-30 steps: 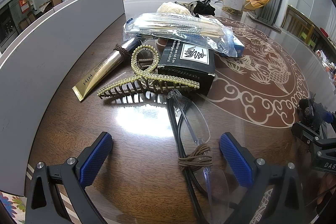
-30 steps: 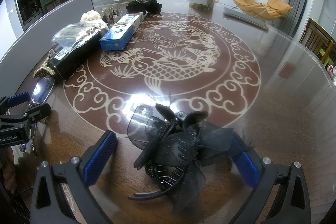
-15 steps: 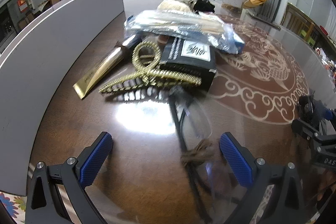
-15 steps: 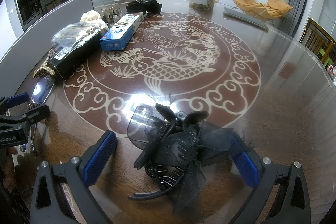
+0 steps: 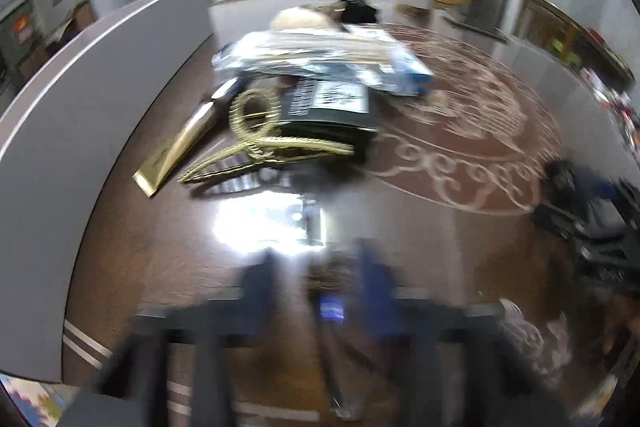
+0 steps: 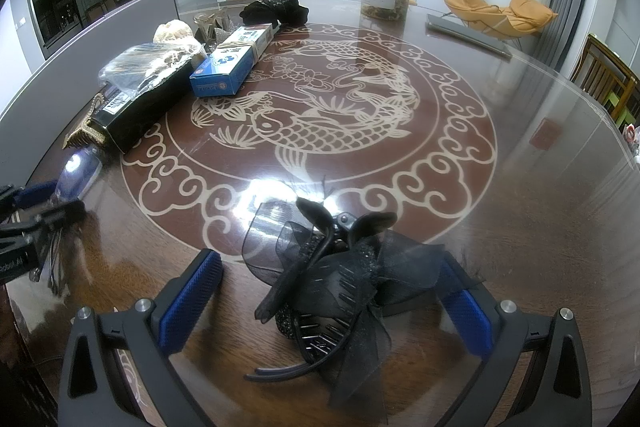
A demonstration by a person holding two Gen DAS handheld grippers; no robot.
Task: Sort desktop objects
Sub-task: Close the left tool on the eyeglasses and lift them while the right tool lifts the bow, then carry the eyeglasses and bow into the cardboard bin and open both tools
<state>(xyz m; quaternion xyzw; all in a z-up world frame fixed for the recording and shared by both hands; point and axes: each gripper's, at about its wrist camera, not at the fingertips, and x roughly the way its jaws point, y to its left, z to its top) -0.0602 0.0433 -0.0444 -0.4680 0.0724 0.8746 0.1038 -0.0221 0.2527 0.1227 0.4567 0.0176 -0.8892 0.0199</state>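
Living rm, glossy dark wood table [image 6: 540, 211] w/ fish inlay, grey panel along its left edge.

L gripper [image 5: 316, 275]: frame heavily blurred; jaws closing, nearly together, w/ the eyeglasses [image 5: 314, 217] and a brown hair tie btwn the pads. Contact can't be confirmed thru blur.

R gripper [image 6: 324, 291]: jaws wide, released. Black bow hair claw [image 6: 332, 279] lies on table btwn the fingers; bow fabric overlaps the R pad, L pad stands clear.

Clutter ahead of L: gold hair claw [image 5: 256, 143], gold tube [image 5: 180, 147], black box [image 5: 332, 111], blue box [image 6: 232, 63]. Table bare to the right and far side.
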